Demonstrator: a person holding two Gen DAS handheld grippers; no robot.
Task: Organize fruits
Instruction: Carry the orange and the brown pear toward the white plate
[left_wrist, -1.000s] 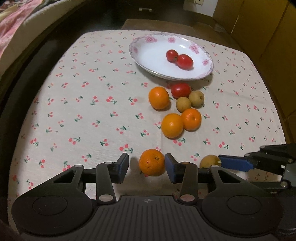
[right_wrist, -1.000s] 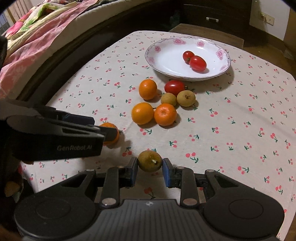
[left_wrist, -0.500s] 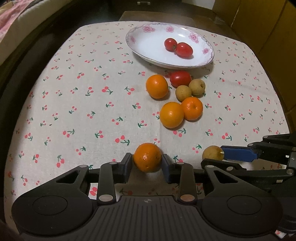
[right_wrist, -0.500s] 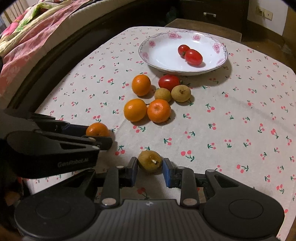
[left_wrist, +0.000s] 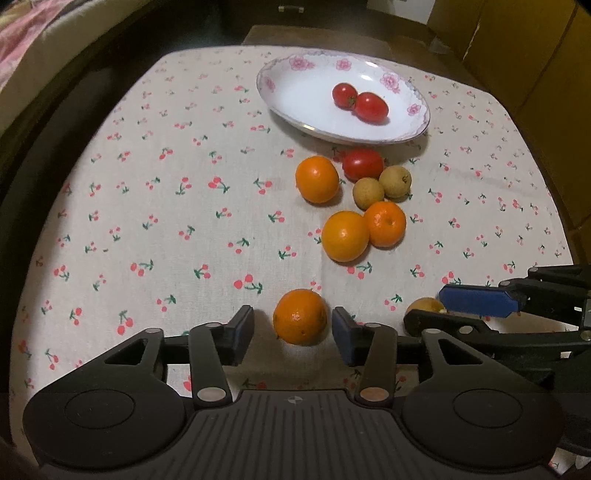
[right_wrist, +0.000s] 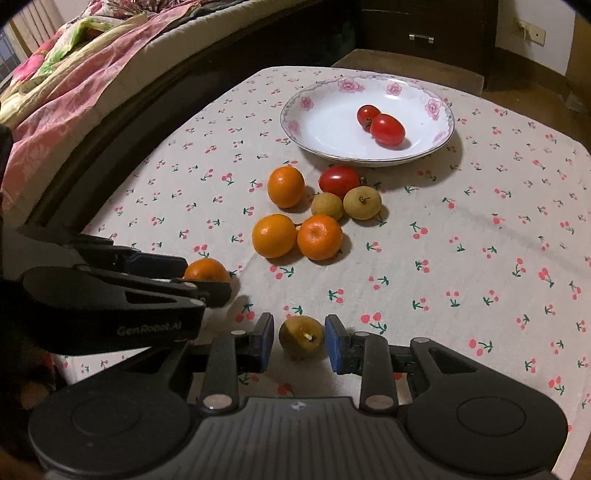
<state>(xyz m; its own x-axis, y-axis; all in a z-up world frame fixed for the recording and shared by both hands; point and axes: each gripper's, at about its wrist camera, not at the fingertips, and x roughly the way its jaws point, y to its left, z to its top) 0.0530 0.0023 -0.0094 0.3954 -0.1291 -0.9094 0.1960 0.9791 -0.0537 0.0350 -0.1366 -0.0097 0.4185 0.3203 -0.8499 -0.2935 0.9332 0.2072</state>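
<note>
An orange (left_wrist: 300, 316) rests on the cherry-print cloth between the pads of my left gripper (left_wrist: 291, 320). Its jaws are opening, and a gap shows on each side of the fruit. My right gripper (right_wrist: 299, 328) is shut on a small brown-yellow fruit (right_wrist: 302, 336) near the table's front edge. The same fruit (left_wrist: 424, 305) shows between the right gripper's fingers in the left wrist view. A white flowered plate (left_wrist: 266, 85) at the back holds two red tomatoes (left_wrist: 369, 107).
Between the plate and the grippers lie three oranges (left_wrist: 345, 236), a red tomato (left_wrist: 362, 164) and two brown fruits (left_wrist: 368, 192), close together. A bed with a pink quilt (right_wrist: 55, 92) runs along the left. The table's edges are near on all sides.
Half a second ago the left pads were closed against the orange; now they stand apart from it. The right gripper still holds the small brown fruit in the same spot.
</note>
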